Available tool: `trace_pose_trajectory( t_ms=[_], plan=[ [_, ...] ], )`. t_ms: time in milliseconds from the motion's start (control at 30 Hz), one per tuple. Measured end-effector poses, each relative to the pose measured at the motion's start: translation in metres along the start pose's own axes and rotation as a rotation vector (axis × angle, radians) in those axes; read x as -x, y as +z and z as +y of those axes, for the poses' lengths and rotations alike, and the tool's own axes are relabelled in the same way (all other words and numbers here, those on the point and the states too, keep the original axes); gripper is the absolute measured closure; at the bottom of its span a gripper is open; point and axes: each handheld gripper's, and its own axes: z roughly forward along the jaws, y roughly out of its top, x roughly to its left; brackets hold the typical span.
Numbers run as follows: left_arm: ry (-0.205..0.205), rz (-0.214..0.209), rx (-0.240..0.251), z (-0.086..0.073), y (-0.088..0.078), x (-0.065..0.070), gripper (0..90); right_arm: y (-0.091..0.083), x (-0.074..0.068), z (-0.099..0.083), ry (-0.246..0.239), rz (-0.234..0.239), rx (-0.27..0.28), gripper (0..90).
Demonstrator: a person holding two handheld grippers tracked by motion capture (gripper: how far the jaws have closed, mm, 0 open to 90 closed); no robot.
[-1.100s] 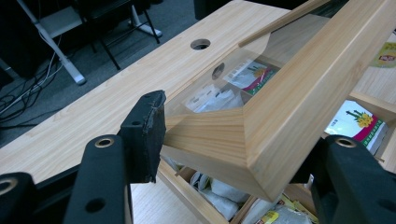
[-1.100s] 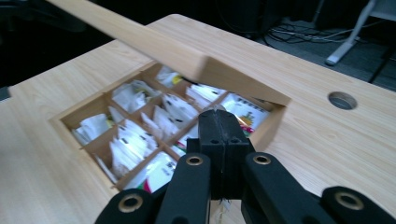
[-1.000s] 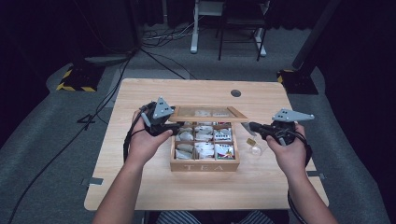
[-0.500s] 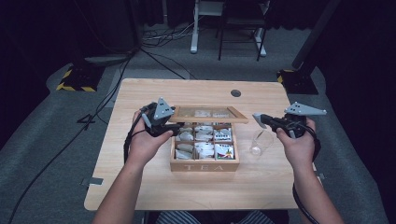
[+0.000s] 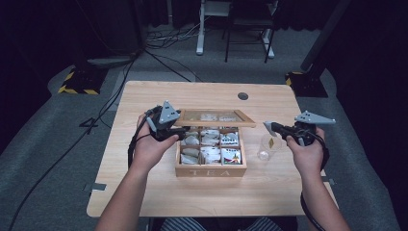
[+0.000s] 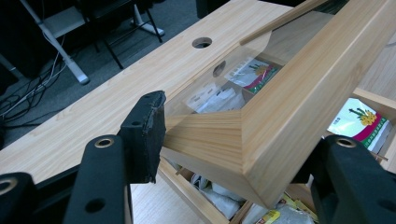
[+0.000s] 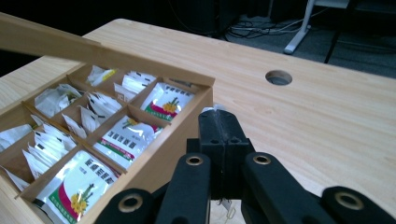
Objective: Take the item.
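A wooden tea box [image 5: 210,169] marked TEA stands mid-table, its compartments holding several sachets [image 7: 126,135]. Its glass-paned lid [image 5: 216,117] is raised nearly level over the back row. My left gripper [image 5: 178,132] is shut on the lid's left front corner; in the left gripper view the lid's wooden frame [image 6: 289,102] sits between the jaws of that gripper [image 6: 243,140]. To the right of the box, my right gripper [image 5: 266,126] is shut on a tea bag's string, and a small yellow piece [image 5: 272,142] hangs from it inside a clear glass [image 5: 263,153]. A white scrap shows at the tips of the right gripper [image 7: 219,121].
The wooden table [image 5: 144,192] has a round cable hole [image 5: 243,96] at the back right. Bare table lies left of, behind and in front of the box. Beyond the far edge are cables on the floor, a desk frame and a chair.
My right hand has shifted right and lifted a little, so its gripper now hangs over the glass. The left gripper and the lid have stayed put.
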Motion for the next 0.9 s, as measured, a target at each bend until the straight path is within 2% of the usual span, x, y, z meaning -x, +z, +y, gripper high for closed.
trace_pose_trajectory(
  t_ms=[400, 900],
  plan=[
    [0.008, 0.006, -0.006, 0.001, 0.002, 0.001, 43.0, -0.001, 0.005, -0.021, 0.037, 0.006, -0.011, 90.0],
    [0.015, 0.002, -0.006, 0.0, 0.003, 0.002, 42.7, 0.001, 0.006, -0.039, 0.08, 0.024, -0.008, 90.0]
  ],
)
